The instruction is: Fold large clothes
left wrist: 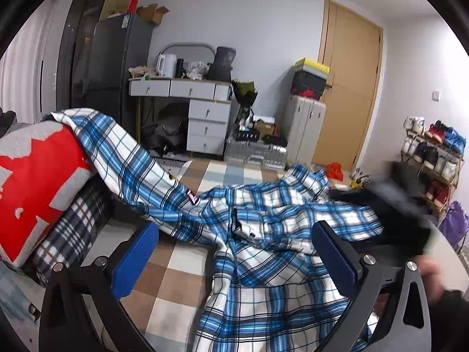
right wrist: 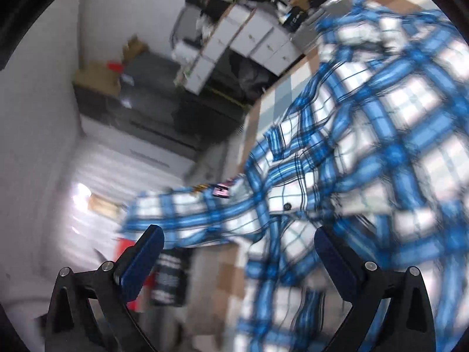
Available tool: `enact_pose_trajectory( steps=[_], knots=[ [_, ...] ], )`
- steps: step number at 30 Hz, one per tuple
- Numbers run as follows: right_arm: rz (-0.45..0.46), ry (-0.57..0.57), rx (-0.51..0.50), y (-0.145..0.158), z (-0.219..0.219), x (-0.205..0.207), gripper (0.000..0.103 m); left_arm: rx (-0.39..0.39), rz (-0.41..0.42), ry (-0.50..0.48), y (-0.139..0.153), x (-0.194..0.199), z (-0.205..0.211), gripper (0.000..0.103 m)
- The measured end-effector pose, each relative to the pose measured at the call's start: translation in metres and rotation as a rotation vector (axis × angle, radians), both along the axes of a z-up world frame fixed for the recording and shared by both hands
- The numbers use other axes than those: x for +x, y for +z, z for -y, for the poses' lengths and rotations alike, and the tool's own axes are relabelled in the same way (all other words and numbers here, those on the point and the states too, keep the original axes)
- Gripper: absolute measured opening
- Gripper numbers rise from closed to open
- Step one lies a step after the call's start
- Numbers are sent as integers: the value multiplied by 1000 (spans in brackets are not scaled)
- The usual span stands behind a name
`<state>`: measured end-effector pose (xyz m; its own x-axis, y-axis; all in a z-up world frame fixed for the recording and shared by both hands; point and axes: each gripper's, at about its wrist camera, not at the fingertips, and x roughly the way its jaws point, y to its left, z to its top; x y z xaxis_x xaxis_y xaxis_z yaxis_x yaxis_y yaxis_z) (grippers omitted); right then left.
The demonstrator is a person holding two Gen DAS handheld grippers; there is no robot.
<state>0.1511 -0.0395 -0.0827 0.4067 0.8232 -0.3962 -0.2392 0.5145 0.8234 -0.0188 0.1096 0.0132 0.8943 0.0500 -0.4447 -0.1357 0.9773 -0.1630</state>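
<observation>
plaid shirt [left wrist: 263, 226] — blue-white, crumpled | sleeve draped over cushion

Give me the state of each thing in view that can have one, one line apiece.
Left claw: open, holding nothing.
Right claw: open, holding nothing.
Blue and white plaid cotton shirt: unfolded, crumpled, one sleeve draped up over the pillow.
Grey pillow with red print: propped tilted, partly under the sleeve.
Tan wooden door: closed.
White desk drawers: all shut.
Open cardboard box on the dark fridge: flaps up.
</observation>
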Motion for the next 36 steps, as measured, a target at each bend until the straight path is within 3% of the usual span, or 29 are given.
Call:
enact_pose_trajectory(
  steps=[7, 9, 12, 15, 18, 22, 24, 27, 29, 32, 34, 36],
  knots=[
    [54, -129, 148, 13, 73, -86, 103, 19, -50, 10, -11, 5, -3, 102],
    [82, -134, 132, 8, 69, -106, 103, 22, -70, 9, -11, 4, -2, 102],
    [189, -138, 23, 4, 65, -135, 103, -32, -129, -47, -5, 0, -6, 102],
    [244, -99, -104, 2, 49, -153, 103, -62, -128, -48, 20, -19, -25, 102],
    [266, -4, -96, 6, 34, -161, 103, -84, -117, -31, 50, -35, -53, 102],
    [279, 35, -54, 13, 27, -170, 103, -140, -108, 80, 95, -46, -117, 102],
    [294, 34, -46, 16, 25, -173, 103, -200, -98, 141, 114, -45, -159, 102],
    [286, 37, -35, 16, 25, -175, 103, -332, -122, 183, 121, -33, -215, 102],
    [273, 29, -16, 16, 29, -174, 103, -514, -174, 175, 109, -19, -261, 102],
    [260, 2, -7, 14, 35, -172, 103, -758, -215, 155, 82, -3, -296, 102],
    [249, -7, 6, 13, 37, -170, 103, -854, -254, 118, 69, 10, -303, 102],
    [240, -13, 17, 13, 40, -169, 103, -876, -280, 125, 56, 17, -304, 102]
  ],
)
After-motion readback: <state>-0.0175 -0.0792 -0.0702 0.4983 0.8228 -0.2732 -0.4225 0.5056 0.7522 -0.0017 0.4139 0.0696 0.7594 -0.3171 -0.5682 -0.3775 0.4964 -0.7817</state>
